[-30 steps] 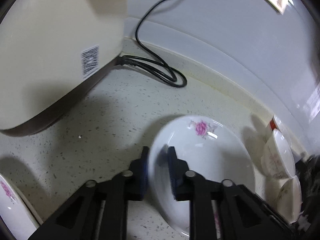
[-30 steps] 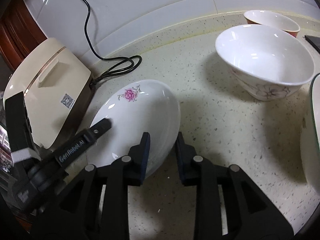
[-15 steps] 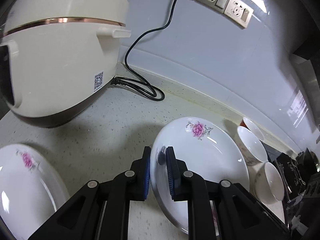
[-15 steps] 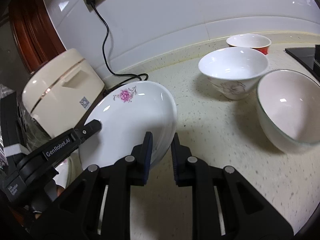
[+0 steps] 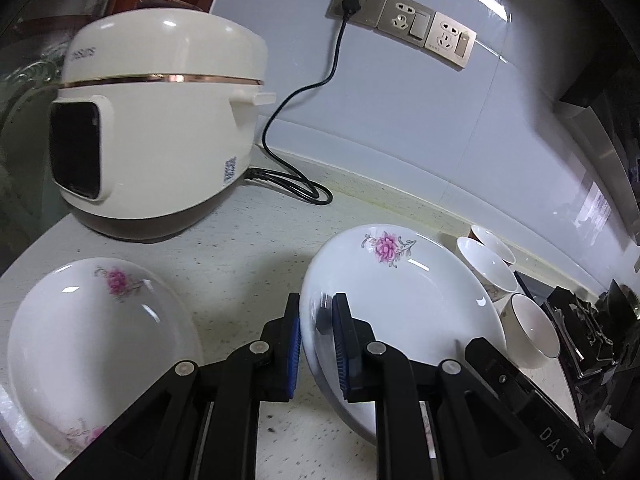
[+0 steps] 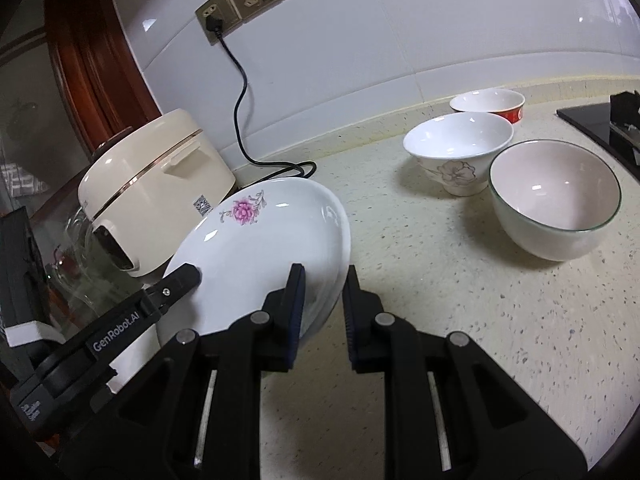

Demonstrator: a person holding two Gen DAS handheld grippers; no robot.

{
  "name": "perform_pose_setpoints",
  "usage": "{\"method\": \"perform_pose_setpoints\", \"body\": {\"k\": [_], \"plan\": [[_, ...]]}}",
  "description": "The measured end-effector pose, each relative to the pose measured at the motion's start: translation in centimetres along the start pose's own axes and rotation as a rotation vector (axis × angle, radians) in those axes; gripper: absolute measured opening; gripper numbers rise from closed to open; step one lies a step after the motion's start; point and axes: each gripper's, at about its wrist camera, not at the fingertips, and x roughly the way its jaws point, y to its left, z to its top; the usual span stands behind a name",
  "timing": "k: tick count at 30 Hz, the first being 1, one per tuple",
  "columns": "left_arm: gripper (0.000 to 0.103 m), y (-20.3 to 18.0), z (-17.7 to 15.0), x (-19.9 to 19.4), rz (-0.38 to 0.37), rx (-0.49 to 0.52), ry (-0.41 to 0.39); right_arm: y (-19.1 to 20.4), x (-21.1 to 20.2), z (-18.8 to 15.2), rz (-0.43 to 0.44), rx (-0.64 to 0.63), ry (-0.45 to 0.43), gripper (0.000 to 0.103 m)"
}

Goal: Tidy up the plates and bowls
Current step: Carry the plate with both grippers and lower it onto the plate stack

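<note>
The speckled worktop [image 6: 460, 280] fills the low half of both views. A cream rice cooker [image 5: 160, 136] stands at 10 o'clock in the left view, its black cord [image 5: 296, 100] plugged into a wall socket [image 5: 352, 4]. A white plate with a pink flower [image 6: 264, 256] is tilted above the worktop, held at both sides. The left gripper [image 5: 316, 320] is clamped on its rim, and the right gripper [image 6: 322, 300] pinches the other edge. A second flower plate [image 5: 92, 336] lies flat at 8 o'clock. In the right view, three bowls stand at 2 o'clock: a green-rimmed bowl [image 6: 556, 196], a flower bowl [image 6: 458, 152] and a red bowl [image 6: 488, 104].
</note>
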Motion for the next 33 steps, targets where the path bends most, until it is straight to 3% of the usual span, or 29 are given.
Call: {"method": "perform_pose_setpoints", "body": {"k": [20,33], "plan": [[0.016,3.7,0.6,-4.3,-0.011,-0.047,-0.044,5.1,-2.5,-0.8,0.013,-0.065,-0.031,0.022],[0.016,8.6,0.6,-7.1,0.009,-0.093,-0.076,10.2,-1.9,-2.1,0.018,-0.136,-0.014,0.022]]}}
